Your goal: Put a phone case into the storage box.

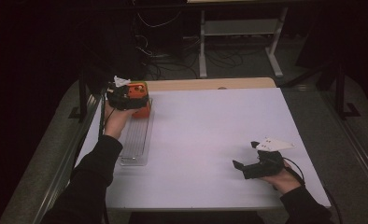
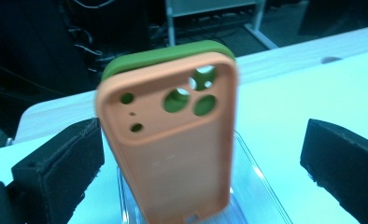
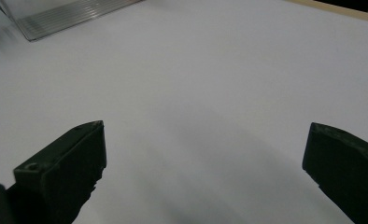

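the soft orange phone case [image 2: 173,140] stands up tall in the clear ribbed plastic tray [image 1: 136,140], right between the left gripper [image 2: 196,172] fingers [image 2: 60,163]. its long side points up and its bottom end sits down in the tray. the fingers are wide open, one on each side of the case. the left one is just beside its edge and the right one is well apart, so nothing is gripping it.

a second case, the green phone case [image 2: 168,53], leans just behind the orange one, on the side away from the fingers. round camera holes in the orange case let the green show through.

the left hand [image 1: 114,119] is the near one. the right gripper [image 1: 250,156] rests far across the white surface [image 1: 210,130], with its fingers open too and only bare surface between them. i think the left fingers have let go and could lift away, as long as they do not bump the case over.
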A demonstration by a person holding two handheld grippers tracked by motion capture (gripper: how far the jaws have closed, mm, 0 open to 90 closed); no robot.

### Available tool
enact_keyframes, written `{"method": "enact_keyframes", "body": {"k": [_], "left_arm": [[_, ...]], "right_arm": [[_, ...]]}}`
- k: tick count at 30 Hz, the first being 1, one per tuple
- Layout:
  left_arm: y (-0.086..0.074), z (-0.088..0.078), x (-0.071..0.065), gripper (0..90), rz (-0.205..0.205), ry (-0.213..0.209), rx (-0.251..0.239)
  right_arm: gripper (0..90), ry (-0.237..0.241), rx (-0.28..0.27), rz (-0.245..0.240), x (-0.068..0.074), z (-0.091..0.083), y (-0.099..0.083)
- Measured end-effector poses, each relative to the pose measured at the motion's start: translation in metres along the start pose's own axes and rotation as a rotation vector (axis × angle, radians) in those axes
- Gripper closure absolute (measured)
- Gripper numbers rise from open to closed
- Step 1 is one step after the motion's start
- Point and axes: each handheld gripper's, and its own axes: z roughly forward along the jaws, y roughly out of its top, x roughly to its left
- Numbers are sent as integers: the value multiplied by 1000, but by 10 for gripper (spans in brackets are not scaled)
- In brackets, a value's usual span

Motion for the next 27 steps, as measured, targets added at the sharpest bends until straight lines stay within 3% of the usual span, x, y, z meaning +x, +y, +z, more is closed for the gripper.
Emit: {"method": "enact_keyframes", "body": {"k": [6, 13, 22, 27], "left_arm": [[-4, -19, -2, 0, 46, -68, 33], [-8, -45, -13, 0, 71, -184, 3], [-15, -72, -31, 0, 154, -333, -36], [-27, -85, -41, 0, 216, -413, -17]], "right_arm": [[0, -2, -3, 5, 0, -1, 1], [0, -8, -1, -6, 0, -2, 1], [0, 7, 2, -7, 1, -3, 3], [0, 10, 2, -7, 1, -4, 3]]}}
